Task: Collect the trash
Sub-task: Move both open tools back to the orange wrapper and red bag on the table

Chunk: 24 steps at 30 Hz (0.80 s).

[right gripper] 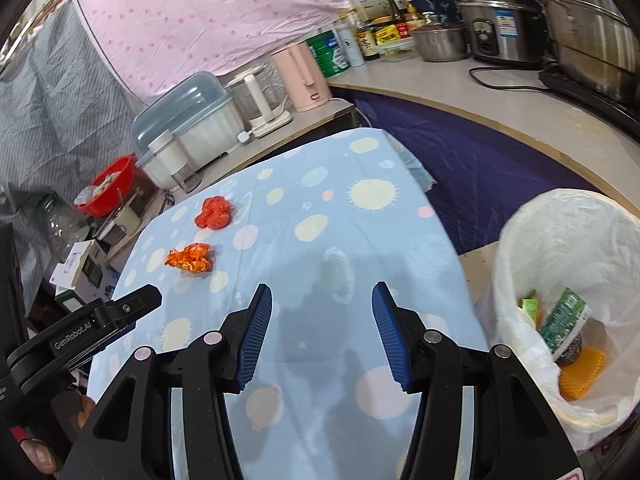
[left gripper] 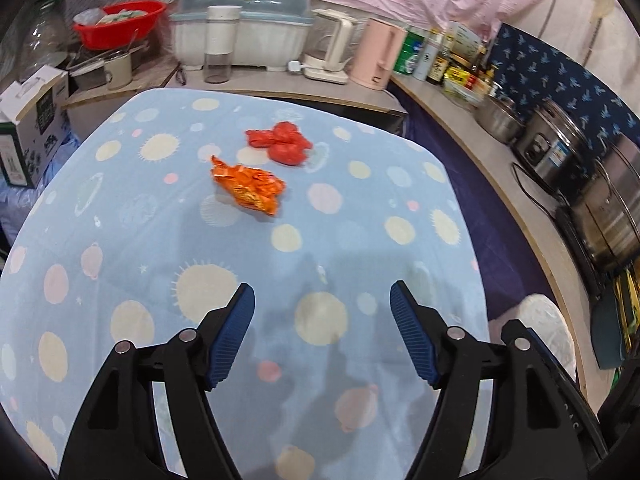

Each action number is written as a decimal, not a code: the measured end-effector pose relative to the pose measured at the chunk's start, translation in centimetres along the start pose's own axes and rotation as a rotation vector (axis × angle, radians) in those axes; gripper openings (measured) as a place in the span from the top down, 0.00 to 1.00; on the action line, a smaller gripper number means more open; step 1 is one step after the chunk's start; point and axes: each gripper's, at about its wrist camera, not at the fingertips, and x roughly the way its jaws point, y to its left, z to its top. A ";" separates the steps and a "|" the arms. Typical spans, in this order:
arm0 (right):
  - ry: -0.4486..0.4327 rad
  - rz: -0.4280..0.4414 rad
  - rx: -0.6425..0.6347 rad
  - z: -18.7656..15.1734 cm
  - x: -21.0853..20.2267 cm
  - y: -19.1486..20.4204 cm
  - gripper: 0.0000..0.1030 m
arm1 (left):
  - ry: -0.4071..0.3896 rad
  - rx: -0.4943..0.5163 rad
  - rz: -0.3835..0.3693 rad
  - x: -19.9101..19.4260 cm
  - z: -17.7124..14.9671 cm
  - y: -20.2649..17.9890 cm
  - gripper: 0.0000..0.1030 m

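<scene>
Left wrist view: the table (left gripper: 120, 208), under a pale blue cloth with cream and pink dots, fills the middle. Left of the table sits a box (left gripper: 28, 128), and behind that a red basin (left gripper: 120, 24) among clutter. On the table, toward its far side, lie two pieces of trash: an orange wrapper (left gripper: 248, 190), crumpled, and just behind and to its right a red wad (left gripper: 284, 144); the two are near each other but apart. Behind the table a counter carries a dish box (left gripper: 244, 20) with a clear lid, a white kettle (left gripper: 330, 46) and a pink kettle (left gripper: 380, 54), then bottles and steel pots to the right. The left gripper (left gripper: 322, 304) hovers over the near part of the table, well short of the trash, its jaws wide apart with nothing between them.

Right wrist view: the wrapper (right gripper: 190, 260) and wad (right gripper: 214, 212) lie on the left part of the table (right gripper: 360, 232). The left gripper (right gripper: 132, 306) pokes in at the table's left edge. The right gripper (right gripper: 322, 306) hangs over the table's near middle, jaws apart and empty. Right of the table, just beside its edge, stands a bin (right gripper: 560, 232) lined with a white bag; inside it are a green packet (right gripper: 562, 320), a steel scourer and a yellow pad.
</scene>
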 end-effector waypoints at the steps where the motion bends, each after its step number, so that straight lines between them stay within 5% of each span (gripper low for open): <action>1: 0.005 0.002 -0.005 0.1 0.5 0.3 0.50 | 0.002 -0.012 0.007 0.3 0.3 0.5 0.35; 24: 0.104 0.138 -0.109 6.5 16.1 9.9 0.50 | 0.069 -0.159 0.092 11.7 7.6 7.9 0.32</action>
